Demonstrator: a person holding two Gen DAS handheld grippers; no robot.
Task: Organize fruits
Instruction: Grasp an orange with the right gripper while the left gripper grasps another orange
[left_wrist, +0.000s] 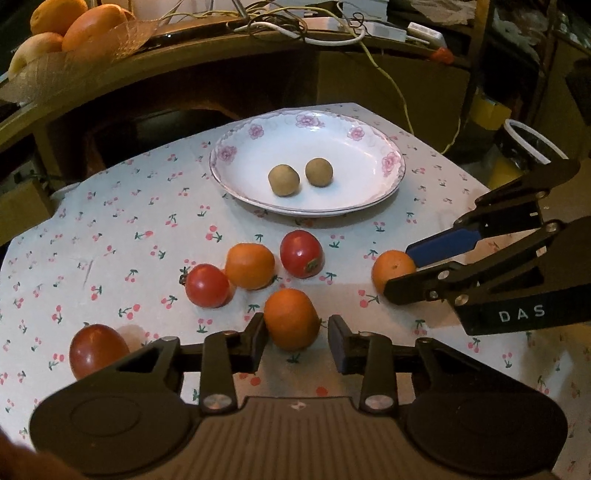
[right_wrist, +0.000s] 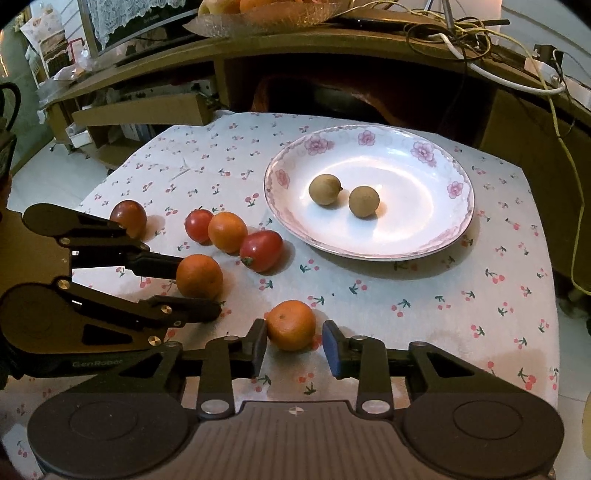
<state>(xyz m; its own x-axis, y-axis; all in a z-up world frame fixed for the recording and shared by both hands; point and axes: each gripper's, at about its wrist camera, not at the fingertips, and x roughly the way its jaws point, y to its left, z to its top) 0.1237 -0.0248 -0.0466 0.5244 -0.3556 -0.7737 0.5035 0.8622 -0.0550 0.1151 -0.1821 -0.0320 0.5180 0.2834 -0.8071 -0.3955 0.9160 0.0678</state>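
A white floral plate (left_wrist: 365, 136) (right_wrist: 443, 229) holds two small brown fruits (left_wrist: 283, 180) (right_wrist: 325, 189). On the cherry-print cloth lie three oranges and three red tomatoes. My left gripper (left_wrist: 297, 338) is open with an orange (left_wrist: 291, 328) (right_wrist: 199, 277) between its fingers; it shows in the right wrist view (right_wrist: 192, 288). My right gripper (right_wrist: 294, 341) is open around another orange (right_wrist: 291, 325) (left_wrist: 392, 268); it shows in the left wrist view (left_wrist: 400, 271). A third orange (left_wrist: 250, 266) (right_wrist: 227, 232) sits between tomatoes (left_wrist: 207, 285) (left_wrist: 301, 253) (left_wrist: 98, 350).
A wooden desk (left_wrist: 221, 48) stands behind the table with a basket of big oranges (left_wrist: 92, 26), cables (left_wrist: 295, 22) and a power strip (right_wrist: 554, 79). Cardboard boxes (right_wrist: 140, 114) sit to the left. The table's edges drop off at left and right.
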